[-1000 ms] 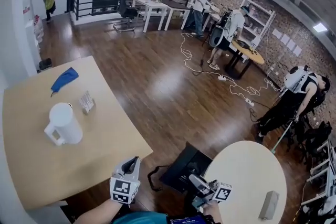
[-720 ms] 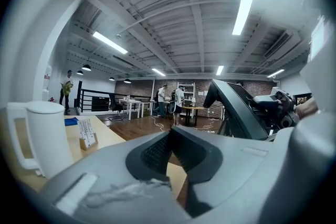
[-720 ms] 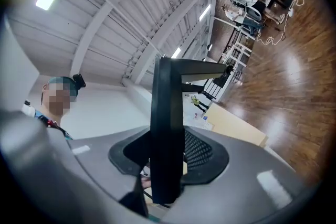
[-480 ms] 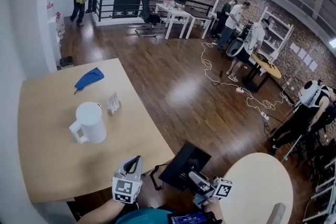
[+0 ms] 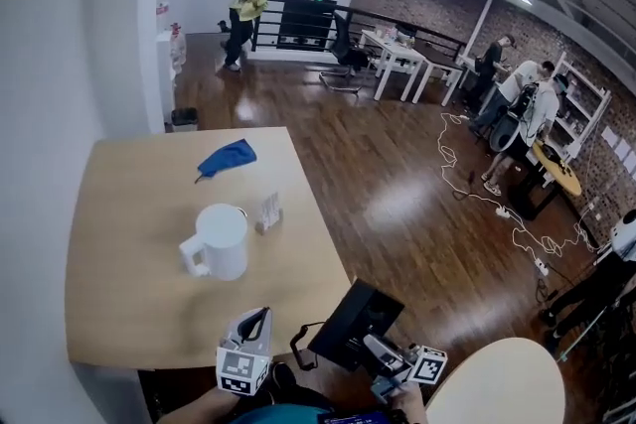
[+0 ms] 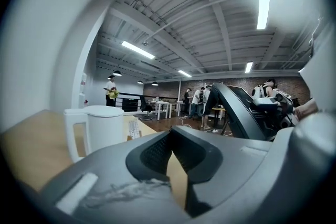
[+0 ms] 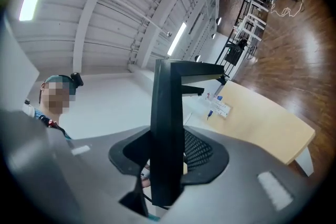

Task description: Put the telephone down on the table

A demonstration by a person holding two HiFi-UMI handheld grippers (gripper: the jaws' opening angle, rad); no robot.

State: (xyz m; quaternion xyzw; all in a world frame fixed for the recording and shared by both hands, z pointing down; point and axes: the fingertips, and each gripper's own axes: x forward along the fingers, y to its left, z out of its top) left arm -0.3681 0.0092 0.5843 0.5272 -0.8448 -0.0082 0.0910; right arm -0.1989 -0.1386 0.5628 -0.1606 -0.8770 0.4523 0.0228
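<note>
Two grippers: both sit low in the head view. The left gripper (image 5: pixel 254 317) is at the near edge of the tan table (image 5: pixel 119 273), and the right gripper (image 5: pixel 378 349) is further right, above the floor.
Left jaws: the tips are together with nothing between them; only table top shows through the slit beneath the tips.
Right jaws: they are clamped on the telephone (image 5: pixel 354 321), one pad on each broad face, and stand partly apart around it.
Telephone, look: it has a black, flat, slab-like body with a squared outline. In the head view it tilts up and away from the gripper that holds it. In the right gripper view it shows edge-on as a tall dark bar with an angled piece jutting out at the top.
Cord: a thin black loop (image 5: pixel 298 345) hangs off the telephone's low left side.
Telephone, place: it is in the air just off the table's near right corner, over the dark wooden floor (image 5: pixel 397 213). It lies between the tan table and a round table (image 5: pixel 507 382) and touches neither.
On the table: a white jug (image 5: pixel 221 241) stands near the middle, handle to its left. A small card stand (image 5: pixel 268 210) is just beside it, and a blue cloth (image 5: pixel 227 157) lies farther back.
Background: a person in a yellow top (image 5: pixel 243 3) stands by a black railing.
</note>
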